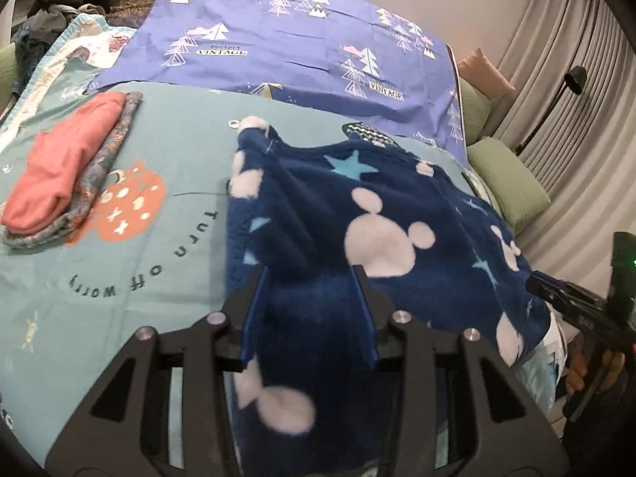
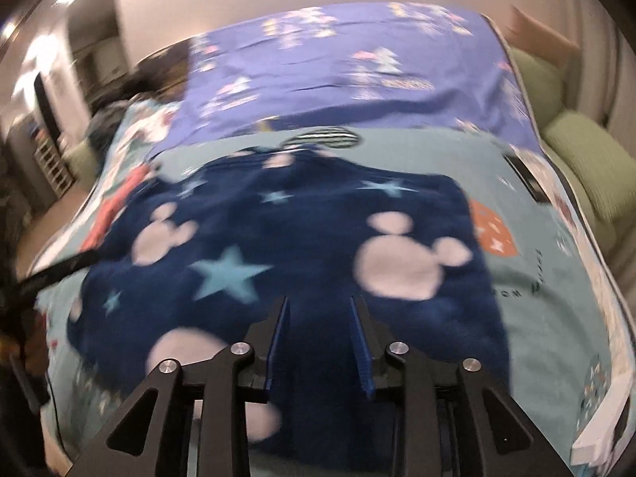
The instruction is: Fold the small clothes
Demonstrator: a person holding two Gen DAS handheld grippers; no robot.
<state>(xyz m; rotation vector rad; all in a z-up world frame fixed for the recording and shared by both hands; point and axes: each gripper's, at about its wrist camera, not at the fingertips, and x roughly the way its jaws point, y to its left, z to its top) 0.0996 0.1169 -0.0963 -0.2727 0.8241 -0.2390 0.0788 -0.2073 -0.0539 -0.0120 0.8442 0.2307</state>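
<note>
A navy fleece (image 1: 369, 214) with pale mouse heads and stars lies spread on the teal sheet (image 1: 179, 151) of the bed. The left gripper (image 1: 310, 274) has its fingers apart over the fleece's near edge; cloth fills the gap, though whether it is pinched I cannot tell. The right gripper (image 2: 320, 302) is also spread, over the same fleece (image 2: 302, 246); that view is blurred. Left of the fleece sits a stack: a pink garment (image 1: 59, 171) on a floral one (image 1: 103, 167).

The purple sheet (image 1: 302, 39) says "Perfect VINTAGE" beside its white trees. Below that purple sheet, the light blue bedcover (image 1: 119, 278) says "Turn off worry".
</note>
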